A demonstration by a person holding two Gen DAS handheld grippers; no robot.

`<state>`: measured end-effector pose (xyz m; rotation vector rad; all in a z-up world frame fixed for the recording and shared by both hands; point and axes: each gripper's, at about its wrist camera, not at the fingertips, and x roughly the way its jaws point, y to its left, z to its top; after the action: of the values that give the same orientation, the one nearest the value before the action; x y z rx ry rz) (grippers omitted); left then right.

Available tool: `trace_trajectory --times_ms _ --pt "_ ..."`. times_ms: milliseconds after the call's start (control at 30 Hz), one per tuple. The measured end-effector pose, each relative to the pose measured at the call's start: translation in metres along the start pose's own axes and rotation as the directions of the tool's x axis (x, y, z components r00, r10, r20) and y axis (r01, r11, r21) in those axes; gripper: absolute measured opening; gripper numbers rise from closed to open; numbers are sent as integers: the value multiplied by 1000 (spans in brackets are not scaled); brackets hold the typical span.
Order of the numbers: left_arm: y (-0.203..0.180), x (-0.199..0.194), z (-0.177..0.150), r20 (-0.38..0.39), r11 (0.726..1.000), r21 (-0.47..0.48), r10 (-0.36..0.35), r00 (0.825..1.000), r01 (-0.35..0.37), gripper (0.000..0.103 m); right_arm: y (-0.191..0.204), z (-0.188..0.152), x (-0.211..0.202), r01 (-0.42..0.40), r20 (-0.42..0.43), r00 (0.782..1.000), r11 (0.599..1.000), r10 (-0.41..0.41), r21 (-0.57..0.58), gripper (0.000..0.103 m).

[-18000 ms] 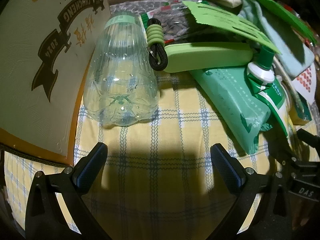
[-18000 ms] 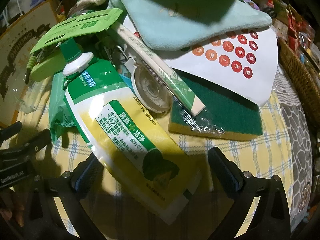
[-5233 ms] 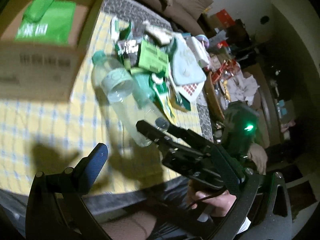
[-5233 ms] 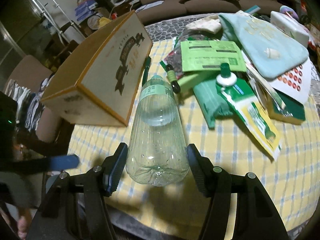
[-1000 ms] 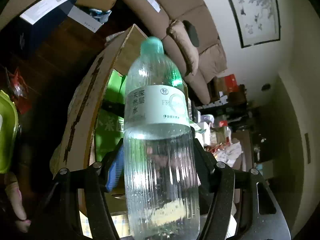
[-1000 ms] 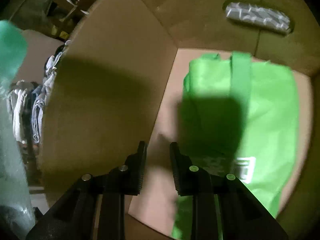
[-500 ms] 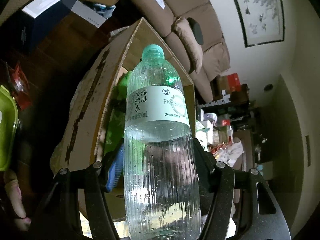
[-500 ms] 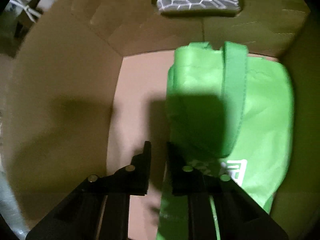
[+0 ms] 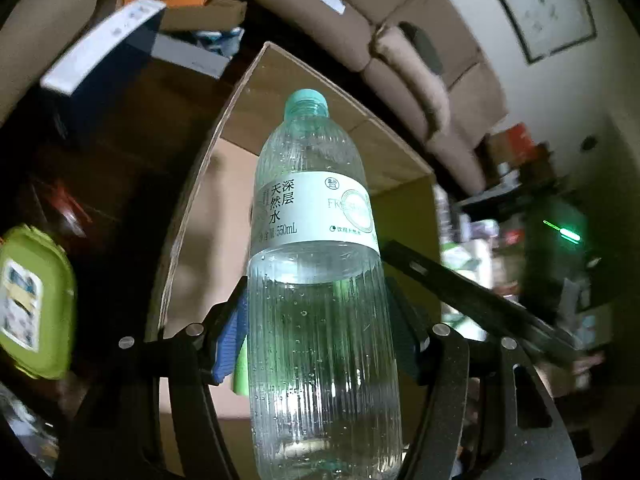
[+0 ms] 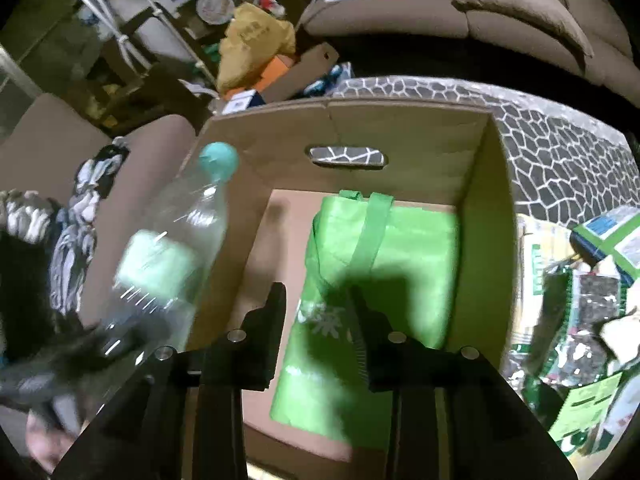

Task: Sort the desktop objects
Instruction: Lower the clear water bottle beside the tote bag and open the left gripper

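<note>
A clear water bottle (image 9: 316, 280) with a pale green cap and a white label stands upright in my left gripper (image 9: 318, 320), which is shut on its ribbed body. Behind it is an open cardboard box (image 9: 200, 240). In the right wrist view the same bottle (image 10: 172, 256) hangs blurred over the left rim of the box (image 10: 400, 128). A folded green bag (image 10: 400, 256) lies on the box floor. Above the box, over the bag, is my right gripper (image 10: 316, 304), its jaws opening with nothing between them.
Right of the box a heap of green packets and papers (image 10: 580, 300) lies on the table with its stone-patterned mat (image 10: 560, 152). A brown sofa (image 10: 480, 12) stands behind. A green lidded container (image 9: 32, 304) sits far left, and a hand (image 10: 40, 440) shows at the lower left.
My right gripper has risen out of the box and its jaws have parted wider. The whole box is now in its view, and the held bottle has come in over the left rim.
</note>
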<state>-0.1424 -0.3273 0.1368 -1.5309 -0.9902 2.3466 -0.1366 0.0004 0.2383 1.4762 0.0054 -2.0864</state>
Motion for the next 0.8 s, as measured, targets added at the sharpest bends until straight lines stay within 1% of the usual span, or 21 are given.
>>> trace_trajectory --times_ms 33,100,167,233,333,367,433,467,500,567,633,700,767,800 --pt "-5 5 2 0 999 19 38 999 -38 60 3 2 -4 -12 6 1000 1000 12 -4 32" --pt "-17 16 6 5 990 61 128 992 -128 60 2 -6 -13 -30 15 999 1000 30 -10 32" --pt "-29 26 6 20 972 97 212 977 -213 60 0 -9 -14 -43 23 999 999 43 -21 32" --pt "-41 37 6 40 948 138 286 957 -289 60 3 -12 -15 -52 28 998 998 53 -37 32" --pt "-56 53 3 74 890 205 400 914 -406 61 6 -19 -22 -56 31 998 996 59 -68 32" --pt "-60 61 2 91 862 225 446 890 -455 62 8 -22 -24 -54 34 998 995 57 -83 32" --pt "-64 68 -2 108 832 237 491 865 -502 65 9 -28 -26 -56 34 998 994 59 -97 33" --pt "-67 72 -4 111 825 243 498 860 -509 71 10 -29 -27 -58 33 998 993 62 -102 33" --pt "-70 75 -6 112 826 248 494 862 -506 75 10 -32 -29 -61 33 997 993 65 -106 33" --pt "-74 75 -9 110 830 244 491 864 -502 75 9 -36 -32 -58 36 997 992 62 -111 34" --pt "-75 69 -13 89 860 222 452 887 -460 75 9 -39 -35 -47 39 998 992 52 -118 37" --pt "-72 62 -8 83 874 210 430 899 -437 75 8 -42 -39 -33 47 998 991 39 -126 40" --pt "-75 52 -11 89 883 206 413 907 -422 76 8 -46 -42 -28 52 998 991 35 -130 44" --pt "-77 47 -12 89 889 205 401 912 -410 79 9 -49 -45 -28 53 998 991 35 -131 44"
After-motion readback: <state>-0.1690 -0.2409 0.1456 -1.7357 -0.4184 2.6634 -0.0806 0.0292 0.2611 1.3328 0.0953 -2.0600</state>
